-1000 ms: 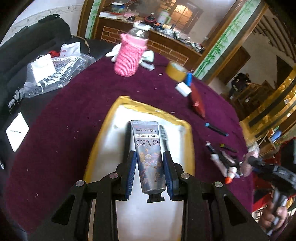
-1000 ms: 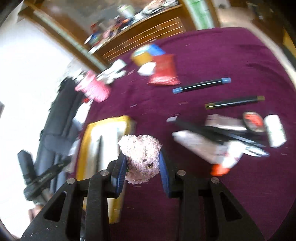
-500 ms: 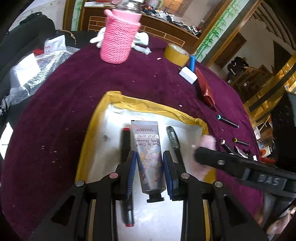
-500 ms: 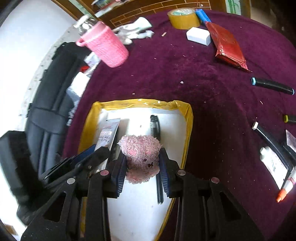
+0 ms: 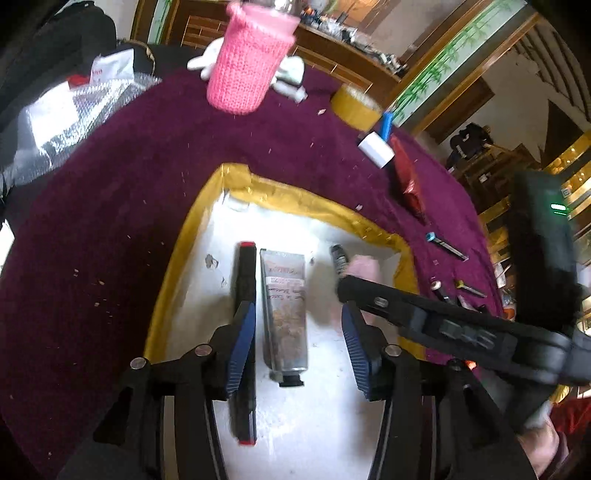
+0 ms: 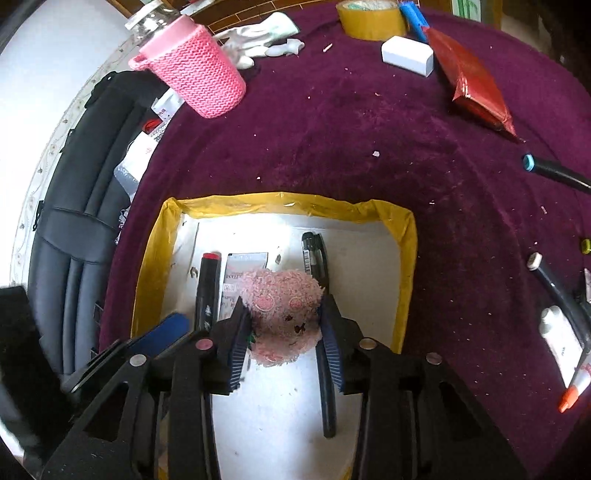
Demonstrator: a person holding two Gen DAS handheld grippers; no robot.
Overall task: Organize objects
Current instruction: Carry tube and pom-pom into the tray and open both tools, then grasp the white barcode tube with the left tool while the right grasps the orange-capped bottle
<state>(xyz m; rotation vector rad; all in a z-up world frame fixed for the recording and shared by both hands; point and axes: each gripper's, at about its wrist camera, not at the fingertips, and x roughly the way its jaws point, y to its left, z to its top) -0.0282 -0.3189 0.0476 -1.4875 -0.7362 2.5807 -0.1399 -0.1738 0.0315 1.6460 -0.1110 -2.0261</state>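
Observation:
A yellow-rimmed white tray [image 5: 284, 201] [image 6: 406, 258] lies on the purple cloth. In it lie a hand cream tube [image 5: 284, 310] [image 6: 243, 264], a red-capped black marker [image 5: 245, 295] [image 6: 207, 291] left of it, and a black pen [image 5: 338, 256] [image 6: 314, 254] to the right. My left gripper [image 5: 297, 343] is open, its fingers standing either side of the tube and apart from it. My right gripper [image 6: 284, 332] is shut on a pink fluffy toy [image 6: 282, 314] [image 5: 364, 267] and holds it over the tray, right of the tube.
A pink knitted cup [image 5: 251, 70] [image 6: 195, 77], a white glove [image 6: 258, 37], a tape roll [image 5: 356, 107] [image 6: 371, 18], a white eraser [image 6: 406, 55] and a red packet [image 6: 476, 92] lie beyond the tray. Markers and pens [image 6: 554, 173] lie to the right. A black chair [image 6: 81, 192] stands left.
My left gripper has opened and let the cream tube down into the tray. My right gripper has carried the pink toy from the right over the tray.

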